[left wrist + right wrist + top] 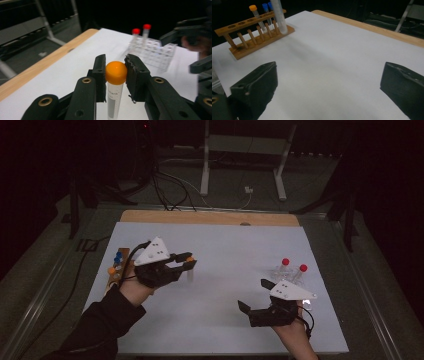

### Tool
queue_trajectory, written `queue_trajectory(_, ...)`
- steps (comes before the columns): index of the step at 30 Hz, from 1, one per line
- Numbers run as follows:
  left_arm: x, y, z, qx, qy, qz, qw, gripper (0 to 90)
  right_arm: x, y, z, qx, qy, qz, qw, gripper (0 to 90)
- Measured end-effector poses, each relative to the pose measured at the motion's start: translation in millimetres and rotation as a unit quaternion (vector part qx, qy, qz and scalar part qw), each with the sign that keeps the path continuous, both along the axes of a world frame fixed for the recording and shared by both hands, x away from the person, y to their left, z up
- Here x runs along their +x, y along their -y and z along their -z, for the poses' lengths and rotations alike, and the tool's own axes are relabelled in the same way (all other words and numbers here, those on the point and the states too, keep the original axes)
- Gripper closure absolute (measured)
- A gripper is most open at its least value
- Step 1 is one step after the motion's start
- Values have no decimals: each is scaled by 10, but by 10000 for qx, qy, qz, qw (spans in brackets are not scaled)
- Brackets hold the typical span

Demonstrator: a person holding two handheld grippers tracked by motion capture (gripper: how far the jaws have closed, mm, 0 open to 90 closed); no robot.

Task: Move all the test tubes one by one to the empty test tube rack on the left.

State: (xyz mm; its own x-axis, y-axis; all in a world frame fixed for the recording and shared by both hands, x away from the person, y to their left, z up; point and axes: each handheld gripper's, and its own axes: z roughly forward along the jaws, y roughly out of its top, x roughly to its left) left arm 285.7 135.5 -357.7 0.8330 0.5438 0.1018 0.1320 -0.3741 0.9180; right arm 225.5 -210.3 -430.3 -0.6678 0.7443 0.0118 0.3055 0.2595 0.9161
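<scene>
Your left gripper (115,75) clamps the orange-capped clear plastic tube (115,85) upright — your right gripper (329,87) gapes wide, holding nothing.

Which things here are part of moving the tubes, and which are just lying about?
In use: orange-capped tube in the left claw; wooden rack; clear rack; open right claw.
Lying about: metal stand legs; floor cables.

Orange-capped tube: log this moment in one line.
left gripper shut on orange-capped tube | right gripper open, empty | clear rack: two red-capped tubes
</scene>
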Motion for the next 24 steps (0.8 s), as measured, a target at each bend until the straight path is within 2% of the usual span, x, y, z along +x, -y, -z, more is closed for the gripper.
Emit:
queue_trajectory(5,-12,-281,-2,53,-2,-353,9994,720,-8,6,-9,62,37,-8,10000,0)
queue_trajectory(12,-61,-665,6,40,-4,-815,9967,720,7,12,6,78,-18,-14,10000,0)
queue_trajectory(17,-117,-987,-16,-33,17,-1186,9929,720,16,6,24,63,-54,-32,10000,0)
queue_trajectory(24,-209,-1321,25,-46,-28,-1566,9876,720,10,12,14,89,-44,-51,9999,0)
